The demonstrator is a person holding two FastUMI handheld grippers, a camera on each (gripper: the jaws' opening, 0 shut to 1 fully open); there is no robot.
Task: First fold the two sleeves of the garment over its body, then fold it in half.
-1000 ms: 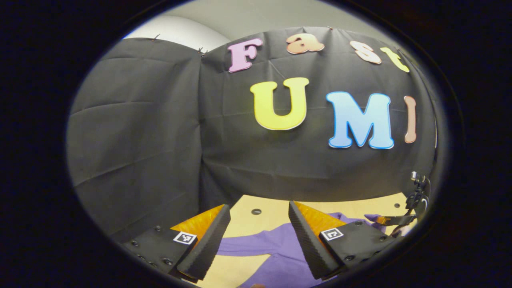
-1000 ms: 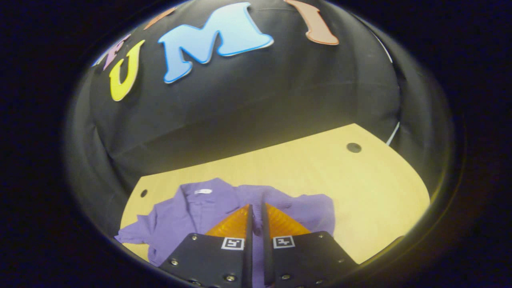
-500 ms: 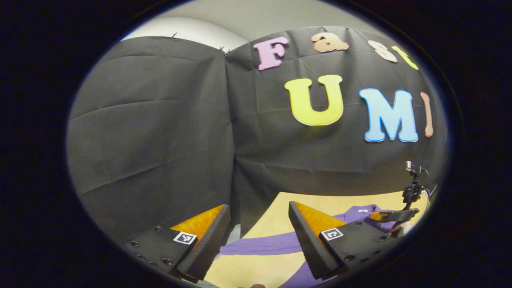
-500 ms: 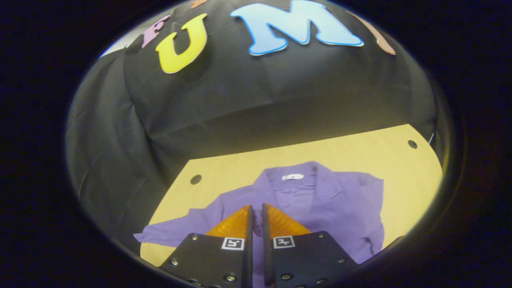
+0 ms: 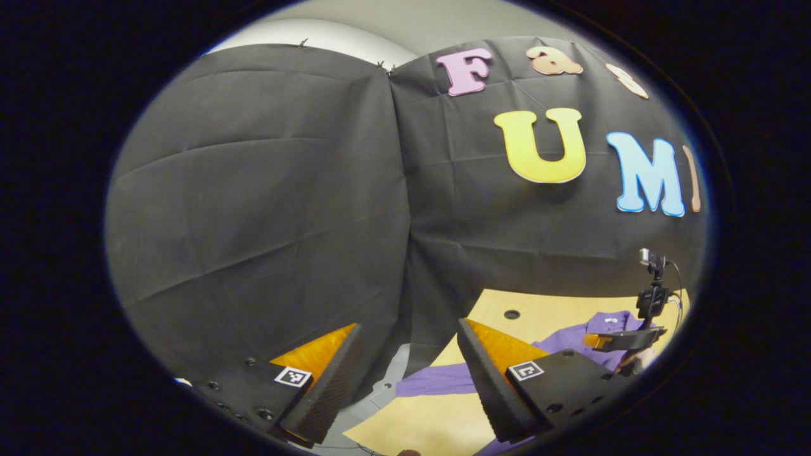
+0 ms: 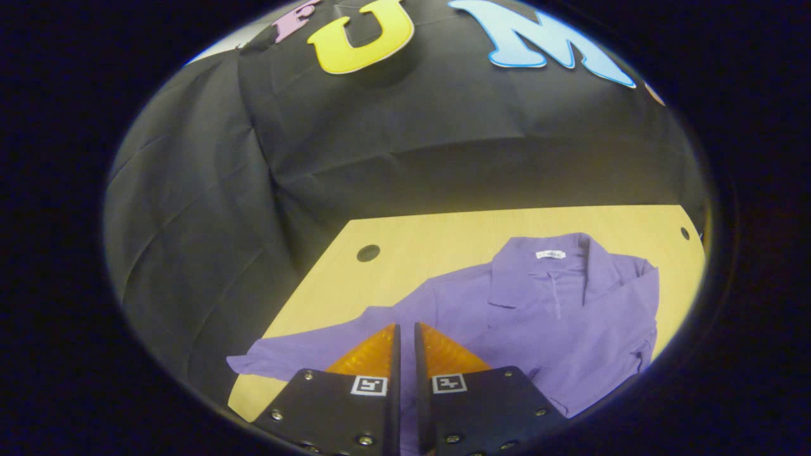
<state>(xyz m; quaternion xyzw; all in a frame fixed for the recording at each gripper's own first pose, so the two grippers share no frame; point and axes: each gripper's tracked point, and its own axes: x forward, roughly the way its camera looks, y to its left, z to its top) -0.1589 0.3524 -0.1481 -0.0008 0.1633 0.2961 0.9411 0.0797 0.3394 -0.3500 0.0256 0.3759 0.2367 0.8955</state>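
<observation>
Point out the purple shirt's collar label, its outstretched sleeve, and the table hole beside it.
collar label (image 6: 550, 254), right gripper view, middle of the white tag.
outstretched sleeve (image 6: 298, 352), right gripper view, mid-length of the sleeve.
table hole (image 6: 368, 253), right gripper view, centre of the dark hole.

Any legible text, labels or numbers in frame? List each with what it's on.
Nothing legible.
Neck label, white, inside the collar of the purple shirt: print too small to read.
Square markers on the right gripper and the left gripper: black-and-white patterns, no words or numbers.
</observation>
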